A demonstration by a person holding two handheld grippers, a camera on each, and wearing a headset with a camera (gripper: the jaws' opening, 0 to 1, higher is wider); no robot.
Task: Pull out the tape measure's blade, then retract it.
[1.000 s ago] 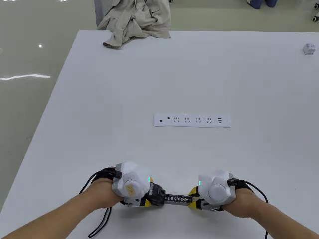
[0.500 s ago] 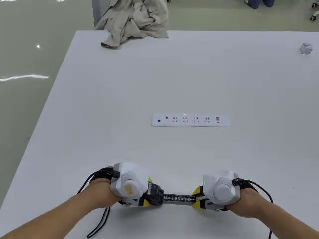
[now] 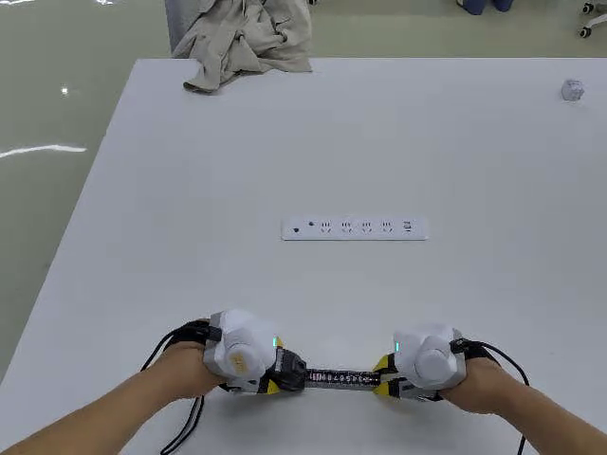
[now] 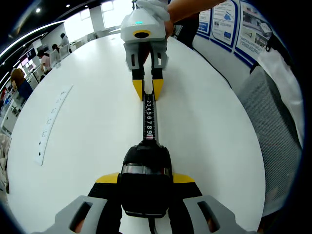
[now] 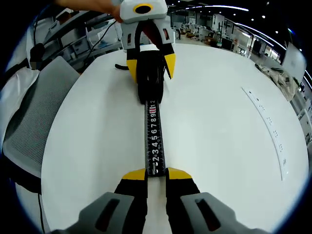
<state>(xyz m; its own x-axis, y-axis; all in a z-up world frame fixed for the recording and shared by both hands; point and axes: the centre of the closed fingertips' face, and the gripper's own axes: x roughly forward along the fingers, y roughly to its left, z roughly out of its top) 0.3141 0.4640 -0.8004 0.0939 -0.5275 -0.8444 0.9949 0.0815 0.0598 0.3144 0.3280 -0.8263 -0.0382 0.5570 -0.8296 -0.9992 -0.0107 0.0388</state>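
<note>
A black tape measure case [image 4: 146,168] sits between the yellow-tipped fingers of my left gripper [image 4: 146,178], which is shut on it. Its black blade [image 4: 149,117] with white numbers runs across the white table to my right gripper [image 4: 147,89]. In the right gripper view the blade [image 5: 154,141] ends between the yellow fingertips of my right gripper [image 5: 156,173], shut on the blade's end; the case [image 5: 150,73] is beyond. In the head view the left gripper [image 3: 277,372], the blade [image 3: 340,377] and the right gripper [image 3: 384,377] line up near the table's front edge.
A white power strip [image 3: 354,228] lies flat mid-table, beyond the grippers. A crumpled beige cloth [image 3: 242,38] lies at the far left edge. A small crumpled white object [image 3: 571,89] sits at the far right. A grey mesh chair [image 5: 29,112] stands beside the table.
The two grippers have drawn further apart and more of the blade shows between them. The head camera has shifted a little.
</note>
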